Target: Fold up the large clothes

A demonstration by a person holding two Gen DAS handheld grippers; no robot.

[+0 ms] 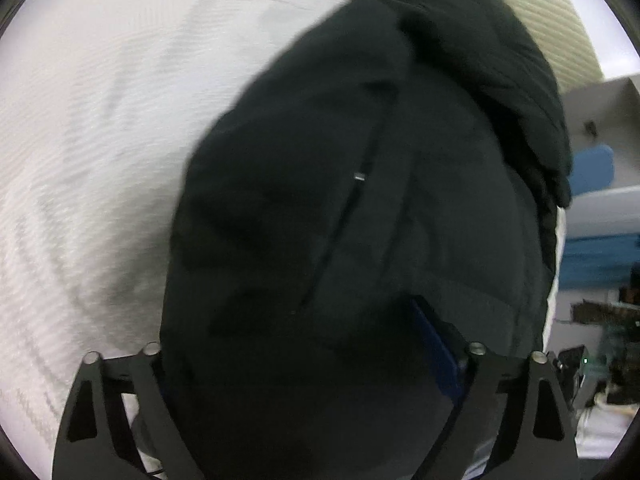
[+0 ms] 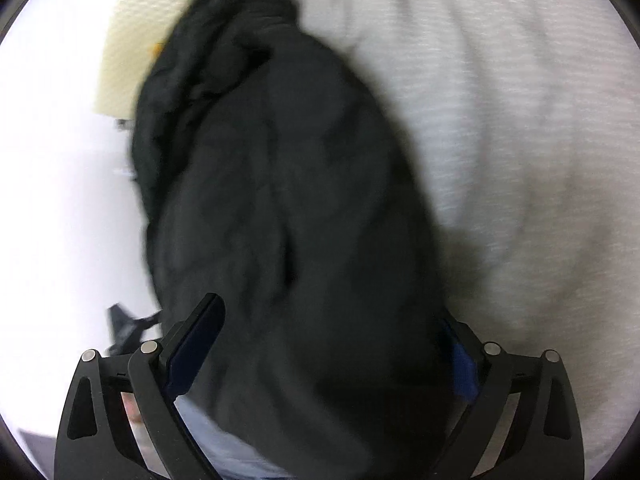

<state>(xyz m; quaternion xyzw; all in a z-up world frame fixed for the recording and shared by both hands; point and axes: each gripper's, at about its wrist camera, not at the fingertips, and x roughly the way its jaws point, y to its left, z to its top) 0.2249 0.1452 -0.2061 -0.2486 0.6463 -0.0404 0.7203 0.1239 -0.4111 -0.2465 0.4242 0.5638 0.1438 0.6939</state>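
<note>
I read this as mid-fold, with more left than done. The coat (image 1: 352, 208), black and bulky, lies on the bed (image 1: 100, 140), and everything I place here I place against that coat. In the left wrist view it runs from right under my left claw (image 1: 316, 344) away to the far edge of the bed, where a thick ribbed or quilted part is heaped on its far right side. A zip line with a small pale puller runs along its middle, so the front seems to face up. The sheet lies bare to the coat's left; a cream ribbed thing (image 1: 560, 28) sits beyond its far end.

The left claw stands wide, both fingers apart, with the coat's near end bulging up between them. I can see only the right blue pad (image 1: 440, 344), pressed against or sunk into cloth; whether anything is truly pinched I cannot tell, but the spread says not clamped.

The right claw (image 2: 332, 340) is likewise spread, its left pad (image 2: 196, 344) bare beside the coat's near edge and its right pad half buried in cloth. From this side the coat looks like a long narrow mound, sheet to its right, bed edge to its left.

My judgement: the coat may be gathered lengthwise already, though blur hides the layers. Crosswise folds and squaring the heaped far end remain
</note>
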